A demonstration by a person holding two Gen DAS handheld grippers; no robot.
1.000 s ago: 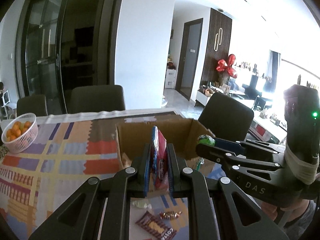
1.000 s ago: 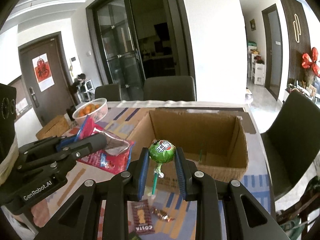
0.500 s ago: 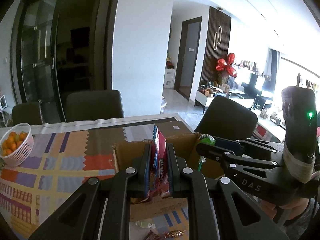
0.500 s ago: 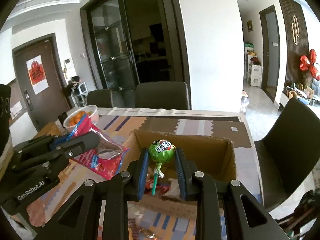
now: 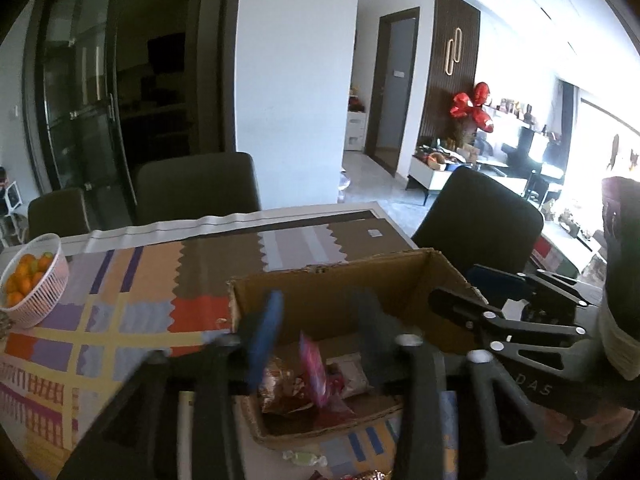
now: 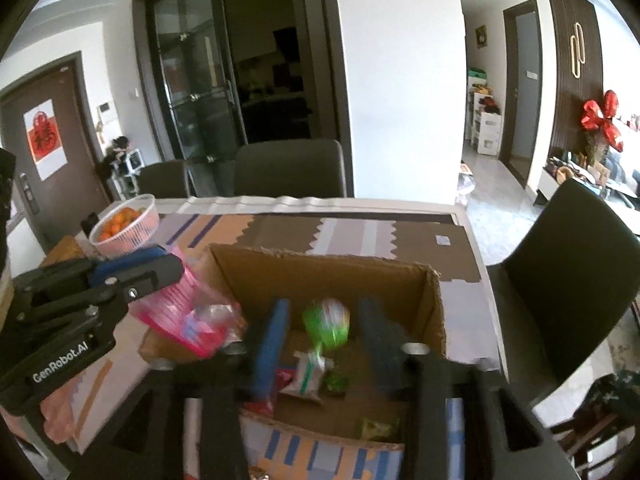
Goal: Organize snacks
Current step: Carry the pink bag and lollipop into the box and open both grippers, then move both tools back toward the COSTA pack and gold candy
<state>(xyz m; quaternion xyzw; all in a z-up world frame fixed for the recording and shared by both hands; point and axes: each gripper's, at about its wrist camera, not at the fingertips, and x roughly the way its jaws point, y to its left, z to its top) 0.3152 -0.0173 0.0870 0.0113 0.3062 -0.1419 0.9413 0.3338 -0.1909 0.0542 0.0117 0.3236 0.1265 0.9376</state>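
An open cardboard box [image 5: 332, 268] [image 6: 320, 258] stands on the patterned tablecloth, with several snack packets on its floor. My left gripper [image 5: 318, 312] hovers over the box and its jaws are opening. A pink snack bag [image 5: 314, 372] [image 6: 188, 312] hangs blurred between them, clear of both pads. My right gripper [image 6: 325, 306] is also above the box with its jaws opening. A green lollipop [image 6: 326, 322], blurred, sits in the gap without touching either finger. Each gripper shows in the other's view: the right gripper [image 5: 480, 312] and the left gripper [image 6: 132, 276].
A white basket of oranges [image 5: 32, 280] [image 6: 126, 224] stands at the table's far left. Dark chairs [image 5: 196, 188] line the far side, and another chair [image 6: 560, 280] is at the right end. Wrapped candies [image 5: 304, 458] lie on the cloth in front of the box.
Both grippers have moved forward over the box. Their jaws, which were shut on the pink bag and the lollipop, have spread and let go of both.
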